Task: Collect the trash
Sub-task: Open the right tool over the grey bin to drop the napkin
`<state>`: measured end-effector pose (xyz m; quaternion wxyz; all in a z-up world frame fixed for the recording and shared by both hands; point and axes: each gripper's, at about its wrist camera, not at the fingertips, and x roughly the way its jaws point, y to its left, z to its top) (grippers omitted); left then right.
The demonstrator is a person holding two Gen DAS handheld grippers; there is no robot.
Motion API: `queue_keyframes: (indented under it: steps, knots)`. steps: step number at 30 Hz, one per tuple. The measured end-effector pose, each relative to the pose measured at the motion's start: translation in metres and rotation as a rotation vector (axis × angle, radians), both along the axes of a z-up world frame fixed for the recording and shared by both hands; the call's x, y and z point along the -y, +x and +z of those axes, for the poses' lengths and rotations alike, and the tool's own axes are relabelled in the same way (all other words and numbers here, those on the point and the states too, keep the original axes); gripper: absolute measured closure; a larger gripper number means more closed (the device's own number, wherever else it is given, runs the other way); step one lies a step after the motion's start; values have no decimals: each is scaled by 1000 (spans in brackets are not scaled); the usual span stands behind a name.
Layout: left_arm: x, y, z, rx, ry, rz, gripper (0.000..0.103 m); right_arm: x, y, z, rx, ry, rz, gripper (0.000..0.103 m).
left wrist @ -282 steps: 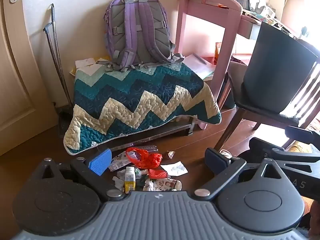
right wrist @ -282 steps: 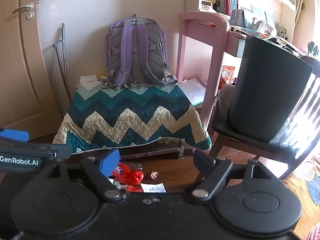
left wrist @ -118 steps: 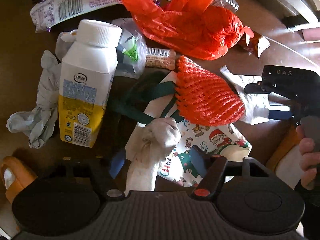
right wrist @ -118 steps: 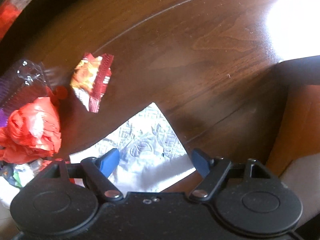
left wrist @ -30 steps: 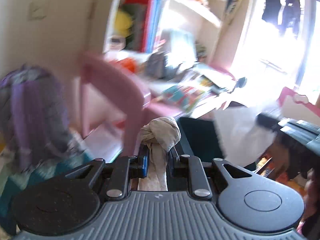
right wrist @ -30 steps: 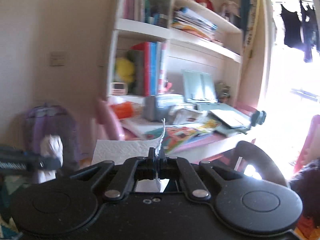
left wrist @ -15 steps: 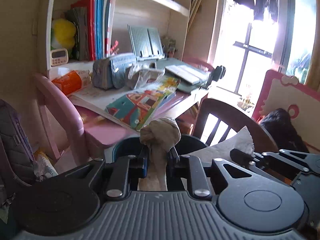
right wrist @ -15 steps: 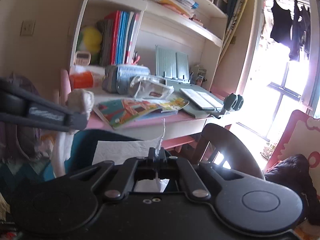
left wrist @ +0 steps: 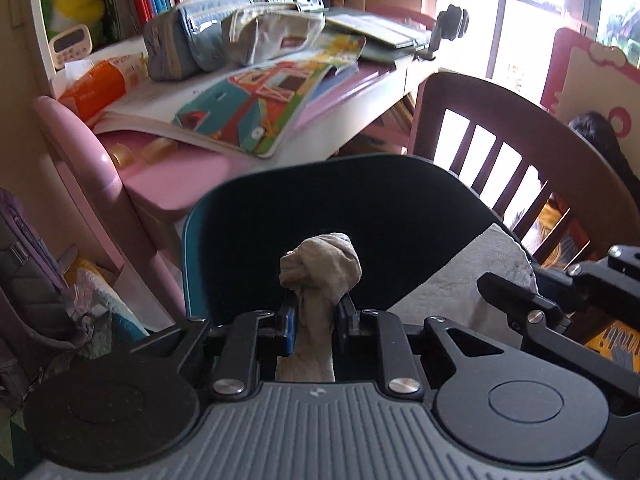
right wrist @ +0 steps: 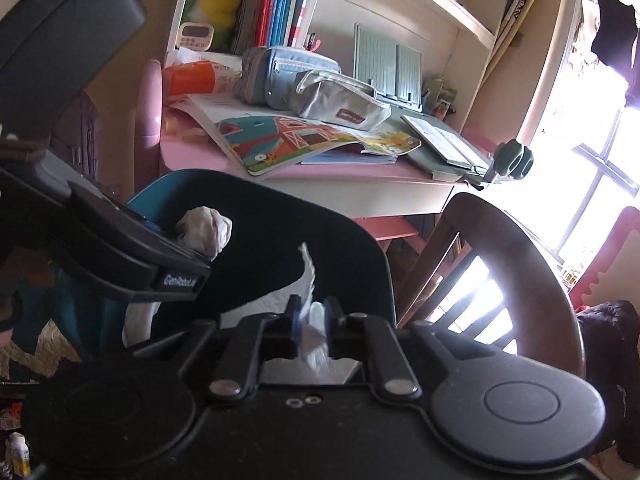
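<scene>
My left gripper [left wrist: 316,308] is shut on a knotted beige cloth wad [left wrist: 320,264], held over the dark mouth of the teal-rimmed bin [left wrist: 192,232]. The right wrist view shows the same wad [right wrist: 206,230] at the left gripper's tip, above the bin [right wrist: 152,196]. The jaws of my right gripper [right wrist: 313,310] are opening. A white paper napkin [right wrist: 308,280] hangs loosely between them over the near rim. In the left wrist view the napkin [left wrist: 460,280] drapes across the bin's right edge beside the right gripper [left wrist: 496,284].
The bin stands on a dark wooden chair with a slatted back [left wrist: 500,128]. Behind it is a pink desk [left wrist: 180,176] crowded with books and pencil cases, under shelves. A purple backpack [left wrist: 24,272] and a quilt lie at the left. A bright window is on the right.
Both grippers have come down and closer to the bin, whose mouth now fills the middle of both views. The right jaws have parted around the napkin. The left grip is unchanged.
</scene>
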<state>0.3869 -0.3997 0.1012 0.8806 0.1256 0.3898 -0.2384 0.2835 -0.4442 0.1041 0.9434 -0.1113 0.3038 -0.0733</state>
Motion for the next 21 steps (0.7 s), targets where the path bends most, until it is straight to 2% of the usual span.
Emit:
queue_keyframes:
  steps: [2, 4, 5, 8, 14, 17, 21]
  knots:
    - [0, 0, -2, -7, 10, 3, 81, 1, -1, 1, -9, 14, 10, 82]
    - [-2, 2, -3, -31, 2, 17, 74, 1, -2, 1, -8, 16, 13, 76]
    - [-3, 3, -3, -38, -4, 17, 68, 2, -3, 1, -7, 20, 13, 74]
    - [-7, -2, 2, -16, -17, 24, 39, 4, -8, 2, -1, 36, 12, 68]
    - [-16, -20, 17, 24, -34, 3, 37, 4, -24, 10, 16, 71, 16, 61]
    - [-24, -32, 23, 45, -41, 4, 31, 0, -32, 15, 19, 84, 23, 59]
    - [-39, -48, 33, 64, -59, 9, 30, -7, -46, 24, 33, 106, 36, 57]
